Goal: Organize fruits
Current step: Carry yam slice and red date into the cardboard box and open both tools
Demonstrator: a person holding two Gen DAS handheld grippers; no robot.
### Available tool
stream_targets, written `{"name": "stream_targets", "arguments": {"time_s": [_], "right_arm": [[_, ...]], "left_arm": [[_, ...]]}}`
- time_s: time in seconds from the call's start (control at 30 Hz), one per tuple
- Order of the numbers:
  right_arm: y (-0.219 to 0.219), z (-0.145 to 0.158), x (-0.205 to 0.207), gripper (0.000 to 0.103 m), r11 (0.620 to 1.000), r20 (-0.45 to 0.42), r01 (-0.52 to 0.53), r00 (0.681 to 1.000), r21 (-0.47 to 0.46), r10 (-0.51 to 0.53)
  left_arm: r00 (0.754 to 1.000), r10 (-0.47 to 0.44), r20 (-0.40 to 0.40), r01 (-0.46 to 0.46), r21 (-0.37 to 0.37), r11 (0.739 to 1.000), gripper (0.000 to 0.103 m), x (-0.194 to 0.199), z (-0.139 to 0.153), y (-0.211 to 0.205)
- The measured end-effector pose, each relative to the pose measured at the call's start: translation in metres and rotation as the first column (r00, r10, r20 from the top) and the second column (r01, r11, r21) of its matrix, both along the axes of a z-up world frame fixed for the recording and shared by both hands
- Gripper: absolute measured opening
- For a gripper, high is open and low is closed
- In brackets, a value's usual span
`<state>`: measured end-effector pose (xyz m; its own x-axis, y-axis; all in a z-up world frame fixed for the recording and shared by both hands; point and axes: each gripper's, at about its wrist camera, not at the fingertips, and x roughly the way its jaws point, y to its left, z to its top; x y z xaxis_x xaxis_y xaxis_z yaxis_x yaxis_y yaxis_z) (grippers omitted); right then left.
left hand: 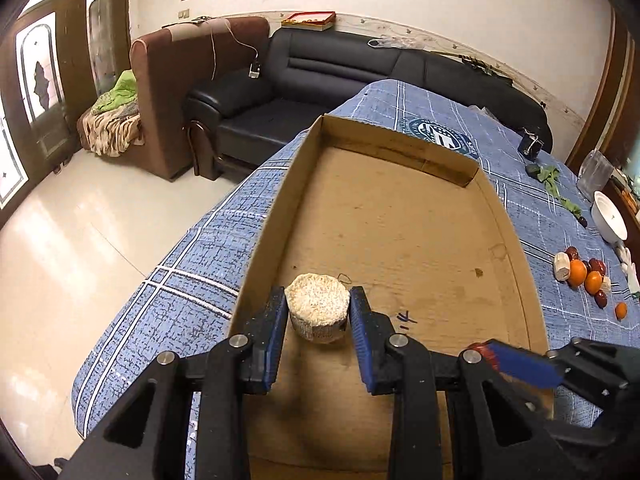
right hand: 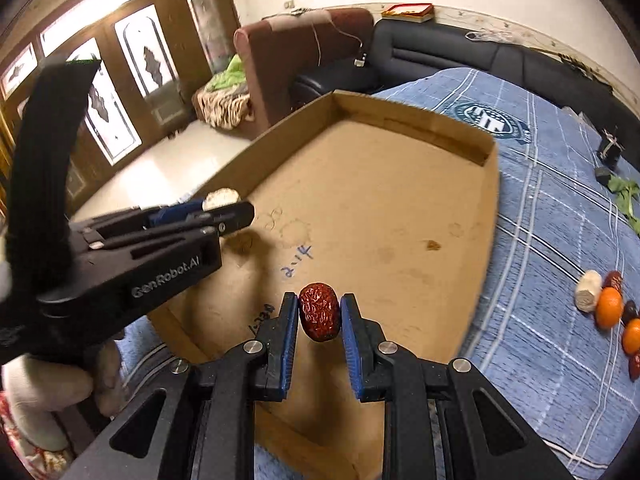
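**Both grippers loaded over the box**

Fingers (left hand: 276, 312) of the left gripper (left hand: 319, 310), blue ribbed pads, clamp one pale cut chunk (left hand: 318, 311), a short cylinder with a rough, fibrous top face. Right gripper (right hand: 319, 317) pinches one red jujube (right hand: 319, 317), oval with wrinkled glossy skin, pads pressing both sides. Both grippers tilt downward above one shallow cardboard box (left hand: 400, 216), whose brown floor is stained and has blue pen marks.

In the right wrist view the left gripper (right hand: 224, 210) comes in from 9 o'clock, black plastic body, chunk at its tip; a gloved hand (right hand: 48, 384) grips it at 8 o'clock. In the left wrist view the right gripper (left hand: 516, 364) enters at 4 o'clock, blurred.

Box sits on a blue plaid cloth (left hand: 192, 280). Loose fruit pile (left hand: 588, 276) at 3 o'clock on the cloth, well apart from the box: three oranges, round and smooth; at least three dark red jujubes; two pale chunks. One white bowl (left hand: 610, 216) just beyond the pile at 2 o'clock.
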<state>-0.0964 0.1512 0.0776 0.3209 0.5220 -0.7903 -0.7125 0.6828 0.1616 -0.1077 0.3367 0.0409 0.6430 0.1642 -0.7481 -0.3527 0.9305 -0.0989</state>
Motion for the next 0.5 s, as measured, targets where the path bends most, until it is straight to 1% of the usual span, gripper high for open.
{"name": "stream_targets", "arguments": {"time_s": [0.1, 0.2, 0.23, 0.3, 0.4, 0.5], "right_arm": [[0.009, -0.004, -0.002, 0.025, 1.000, 0.026, -0.017, 1.000, -0.017, 0.018], [0.011, -0.002, -0.008, 0.026, 0.999, 0.053, -0.031, 0.998, -0.025, 0.032], [0.009, 0.001, -0.012, 0.027, 0.999, 0.060, -0.032, 0.998, -0.021, 0.034], [0.005, 0.007, -0.015, 0.034, 1.000, 0.067, -0.030, 0.997, 0.000, 0.030], [-0.008, 0.017, -0.017, 0.041, 1.000, 0.084, -0.014, 0.996, 0.026, 0.012], [-0.023, 0.027, -0.020, 0.046, 0.999, 0.105, 0.009, 0.994, 0.047, -0.014]], "left_arm": [[1.000, 0.011, 0.001, -0.011, -0.011, 1.000, 0.031, -0.002, 0.001, 0.003], [1.000, 0.014, 0.008, -0.014, -0.005, 1.000, 0.041, -0.003, 0.005, 0.001], [1.000, 0.014, 0.011, -0.014, 0.001, 1.000, 0.046, -0.004, 0.007, -0.001], [1.000, 0.014, 0.020, -0.014, 0.020, 1.000, 0.049, -0.007, 0.013, -0.004], [0.999, 0.000, 0.037, -0.002, 0.046, 0.999, 0.051, -0.010, 0.022, -0.013], [0.998, -0.018, 0.054, 0.014, 0.072, 0.997, 0.054, -0.012, 0.031, -0.025]]}}
